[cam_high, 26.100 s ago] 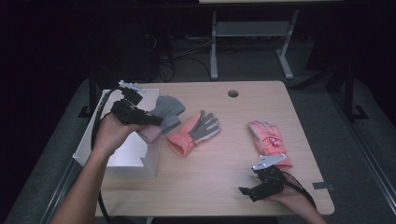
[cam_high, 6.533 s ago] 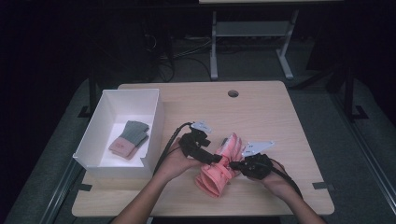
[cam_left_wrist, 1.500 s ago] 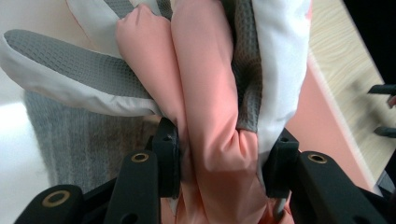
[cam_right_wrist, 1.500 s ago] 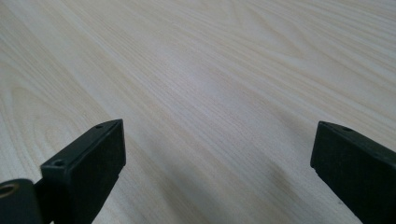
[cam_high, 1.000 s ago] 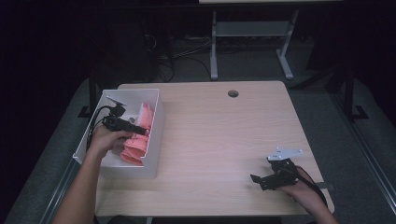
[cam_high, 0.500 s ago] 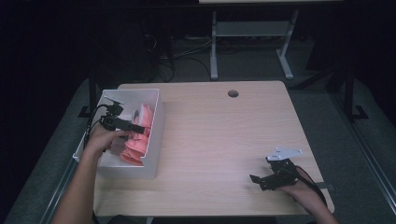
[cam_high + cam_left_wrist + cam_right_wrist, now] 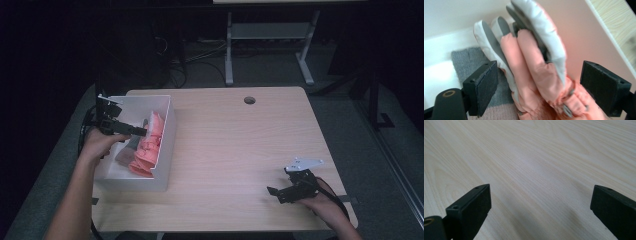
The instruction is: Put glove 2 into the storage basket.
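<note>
While the left gripper (image 7: 539, 85) gapes around pink gloves (image 7: 536, 72) in the white box (image 7: 165, 145), seemingly not gripping, the right gripper (image 7: 541, 210) hangs open over bare table (image 7: 549, 157)

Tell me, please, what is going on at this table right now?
A person is working with a hand-held gripper in each hand. The left hand-held gripper is over the white box at the table's left edge, jaws open around the pink gloves, which lie on a grey glove. The right hand-held gripper rests open over the bare wooden table, holding nothing.
</note>
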